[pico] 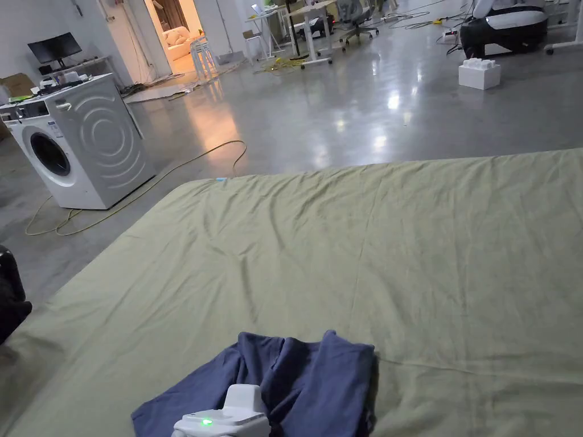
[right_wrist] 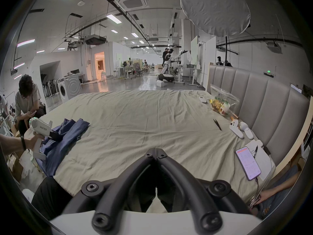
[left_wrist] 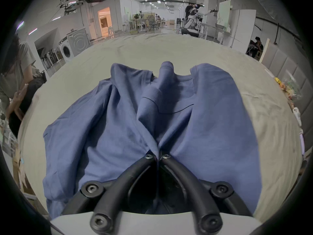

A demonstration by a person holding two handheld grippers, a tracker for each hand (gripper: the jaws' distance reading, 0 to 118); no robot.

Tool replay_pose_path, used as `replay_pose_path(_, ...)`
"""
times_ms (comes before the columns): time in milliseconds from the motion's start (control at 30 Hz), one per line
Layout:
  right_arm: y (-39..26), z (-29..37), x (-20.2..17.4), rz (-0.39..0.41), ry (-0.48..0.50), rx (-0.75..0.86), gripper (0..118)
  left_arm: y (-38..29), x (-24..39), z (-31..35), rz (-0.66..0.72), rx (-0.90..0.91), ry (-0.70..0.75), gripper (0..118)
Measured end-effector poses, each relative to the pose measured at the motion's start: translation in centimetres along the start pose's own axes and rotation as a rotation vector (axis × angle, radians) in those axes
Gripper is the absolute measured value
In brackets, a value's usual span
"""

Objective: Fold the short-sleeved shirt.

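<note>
Head view: shirt (pico: pixel 302 375) (near bed (pico: pixel 398 239) edge)

Washing machine (pico: pixel 79 142) beside green bed sheet (pico: pixel 398 239)

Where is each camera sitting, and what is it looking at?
Head view: on the person's head, looking down across the green bed sheet at the blue shirt and the left gripper's white body.
Left gripper view: rides the left gripper, facing along the bed; its fingers pinch the shirt.
Right gripper view: rides the right gripper, tips together above bare sheet; it looks across the bed, with the hand holding the left gripper off to the left.
All three show the shirt and the washing machine.
</note>
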State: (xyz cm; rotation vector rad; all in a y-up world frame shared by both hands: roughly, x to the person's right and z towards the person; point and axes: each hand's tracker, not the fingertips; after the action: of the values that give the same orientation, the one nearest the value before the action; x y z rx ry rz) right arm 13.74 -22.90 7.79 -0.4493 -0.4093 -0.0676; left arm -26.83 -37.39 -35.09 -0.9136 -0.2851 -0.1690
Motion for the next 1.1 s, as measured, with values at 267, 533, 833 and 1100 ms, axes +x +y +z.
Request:
replay_pose_path(267, -1.0, 1.8, 0.8, 0.003, 0.079, 0.015, 1, 4.0, -3.4, 4.6, 0.407, 0.145, -0.065, 1)
replay_pose_path(533, -2.2, 3.3, 2.9, -0.019, 0.106, 0.025, 1, 15.7, 1.9, 15.4, 0.273, 0.454, -0.197, 1)
replay_pose_path(833, -3.1, 5.3, 4.8, -0.070, 0.038, 0.058, 1, 16.3, 24.1, 13.9, -0.117, 0.383, -0.452, 1)
replay_pose_path(1100, -4.3, 6.6, 6.7, -0.081, -0.039, 0.014, 1, -0.8, 41.7, 9.7, -0.193, 0.049, -0.859, 1)
